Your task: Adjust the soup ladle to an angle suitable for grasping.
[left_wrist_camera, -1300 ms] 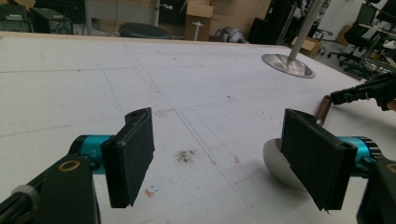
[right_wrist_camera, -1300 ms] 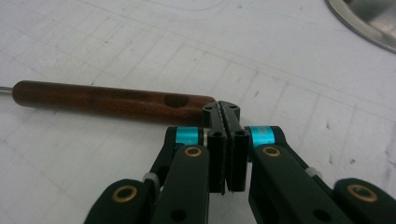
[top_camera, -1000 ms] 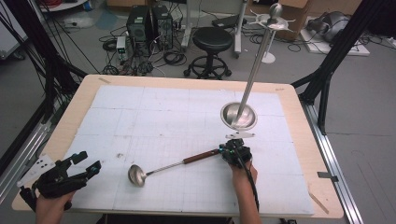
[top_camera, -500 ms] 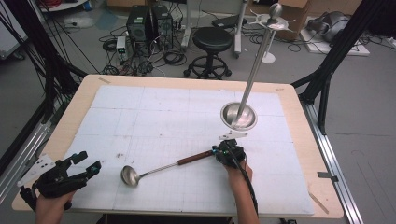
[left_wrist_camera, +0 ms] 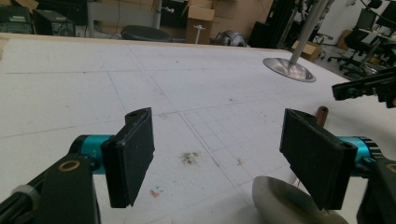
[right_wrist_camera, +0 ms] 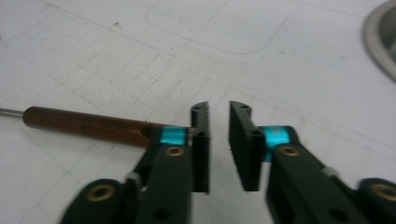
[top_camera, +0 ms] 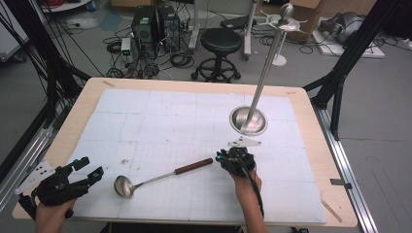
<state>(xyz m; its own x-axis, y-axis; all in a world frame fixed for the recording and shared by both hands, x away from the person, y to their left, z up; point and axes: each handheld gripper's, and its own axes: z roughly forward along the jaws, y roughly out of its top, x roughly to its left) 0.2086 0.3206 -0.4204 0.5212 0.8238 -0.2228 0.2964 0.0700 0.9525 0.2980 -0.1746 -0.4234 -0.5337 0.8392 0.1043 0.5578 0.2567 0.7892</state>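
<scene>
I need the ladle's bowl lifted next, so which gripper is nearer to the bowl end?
Left. The left gripper sits just beside the ladle's bowl, fingers open toward it. The right gripper is off the far end of the wooden handle, fingers just opening, nothing between them.

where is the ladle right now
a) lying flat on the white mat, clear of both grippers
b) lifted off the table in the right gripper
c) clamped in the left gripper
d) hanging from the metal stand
a: the ladle lies flat on the white mat; the right gripper has just been opening, nothing between its jaws, the wooden handle beside them, and the left gripper is wide open.
</scene>
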